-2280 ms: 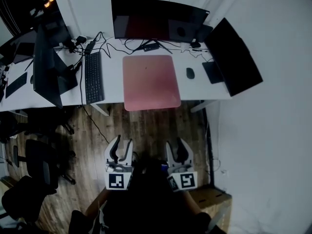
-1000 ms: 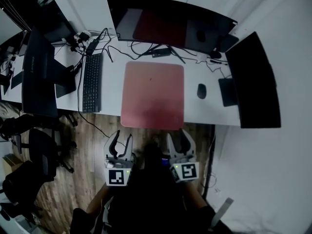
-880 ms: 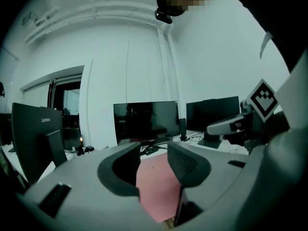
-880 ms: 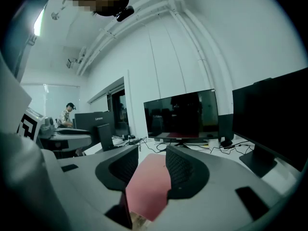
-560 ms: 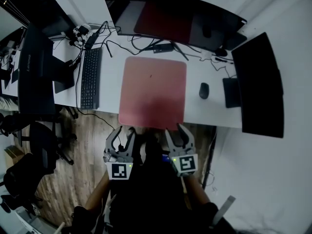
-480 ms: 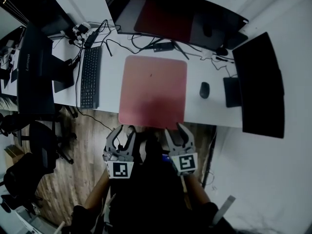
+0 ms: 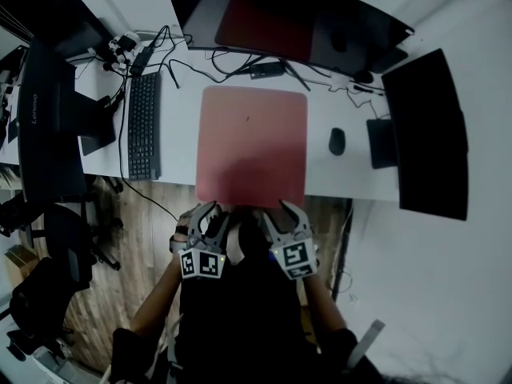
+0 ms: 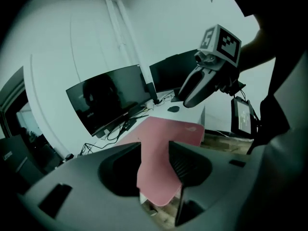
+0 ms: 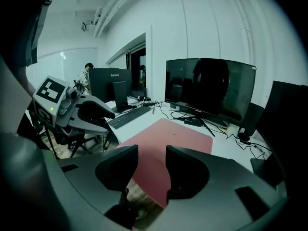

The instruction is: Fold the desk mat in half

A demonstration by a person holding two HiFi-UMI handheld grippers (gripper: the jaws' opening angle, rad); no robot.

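A pink desk mat (image 7: 252, 146) lies flat on the white desk (image 7: 180, 146), its near edge at the desk's front. Both grippers hover just in front of that edge, over the floor. My left gripper (image 7: 206, 213) is off the mat's near left corner. Its jaws have just been opening and nothing is between them. My right gripper (image 7: 282, 211) is open and empty off the near right corner. In the left gripper view the mat (image 8: 166, 136) shows beyond the left gripper (image 8: 154, 153). In the right gripper view the mat (image 9: 168, 134) lies ahead of the right gripper (image 9: 151, 160).
A black keyboard (image 7: 144, 126) lies left of the mat, a mouse (image 7: 337, 141) right of it. A curved monitor (image 7: 296, 22) stands behind, with cables (image 7: 200, 66) at its foot. Another dark screen (image 7: 424, 134) is at the right, a monitor (image 7: 48, 126) at the left. An office chair (image 7: 56, 254) stands on the wooden floor.
Both grippers have come forward and down to the mat's near edge. The left jaws stand a little wider. The mat has not moved.
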